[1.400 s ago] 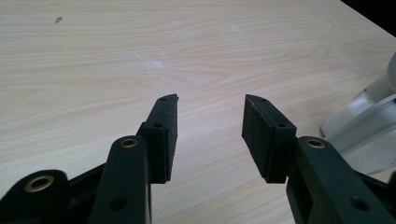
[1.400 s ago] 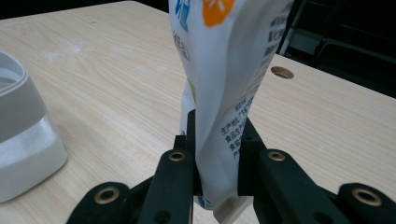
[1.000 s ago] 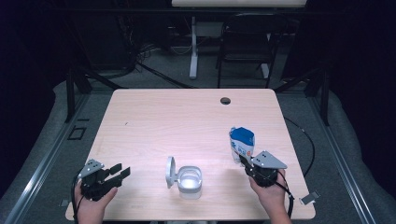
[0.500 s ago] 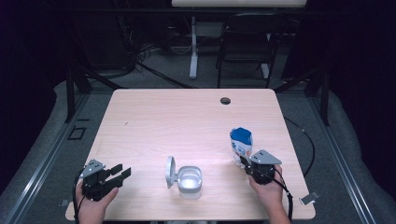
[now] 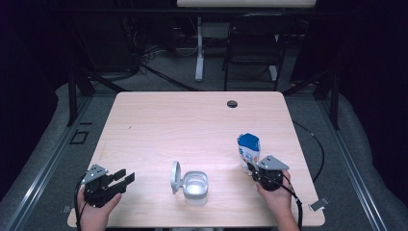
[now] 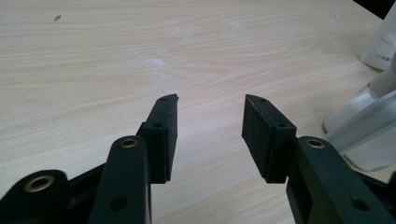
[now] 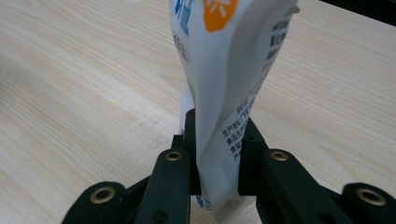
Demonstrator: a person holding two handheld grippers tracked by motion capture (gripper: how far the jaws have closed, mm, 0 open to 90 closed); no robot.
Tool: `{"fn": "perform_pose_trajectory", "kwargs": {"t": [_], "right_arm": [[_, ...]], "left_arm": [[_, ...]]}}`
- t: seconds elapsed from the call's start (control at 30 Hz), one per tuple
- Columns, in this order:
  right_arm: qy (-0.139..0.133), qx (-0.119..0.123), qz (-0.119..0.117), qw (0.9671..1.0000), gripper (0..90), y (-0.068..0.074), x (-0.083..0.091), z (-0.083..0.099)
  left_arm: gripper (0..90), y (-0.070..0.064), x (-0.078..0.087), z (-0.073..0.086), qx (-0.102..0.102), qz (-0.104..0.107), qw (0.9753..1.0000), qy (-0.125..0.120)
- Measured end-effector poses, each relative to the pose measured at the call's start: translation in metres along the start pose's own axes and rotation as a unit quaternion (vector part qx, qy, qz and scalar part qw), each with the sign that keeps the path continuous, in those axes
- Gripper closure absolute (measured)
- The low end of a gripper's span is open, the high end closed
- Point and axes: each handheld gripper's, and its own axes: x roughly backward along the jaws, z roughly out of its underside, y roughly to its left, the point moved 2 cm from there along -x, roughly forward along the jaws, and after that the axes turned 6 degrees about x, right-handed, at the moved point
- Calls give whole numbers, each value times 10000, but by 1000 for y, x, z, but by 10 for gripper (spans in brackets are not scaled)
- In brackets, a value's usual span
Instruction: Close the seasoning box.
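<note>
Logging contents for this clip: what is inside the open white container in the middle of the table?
In the high view the white container stands with its lid flipped up at its left. Its inside looks pale and glossy, with no distinct item in it; the picture is too coarse to tell whether it is empty.

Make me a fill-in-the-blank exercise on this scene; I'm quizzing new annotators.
1. The right tongs are shut on the ___ pouch.
2. The left tongs hold nothing; their jaws stand ___.
3. The white container between the hands has its lid ___.
4. The pouch's top is coloured ___.

Missing words: white; open; open; blue.
</note>
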Motion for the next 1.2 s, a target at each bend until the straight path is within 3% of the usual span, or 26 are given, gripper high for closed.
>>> {"fn": "perform_pose_trajectory", "kwargs": {"t": [0.53,0.73,0.87,1.2], "right_arm": [[133,-19,-120,9998,723,0,3,1],[190,-151,-183,9995,576,-2,3,5],[-43,-311,-134,9994,479,-5,6,6],[-48,-308,-174,9994,442,-4,9,7]], "left_arm": [[562,1,1,0,14,-13,10000,31],[561,1,1,0,22,-11,10000,18],[561,1,0,0,32,-7,10000,1],[561,2,1,0,39,-1,10000,-27]]}}
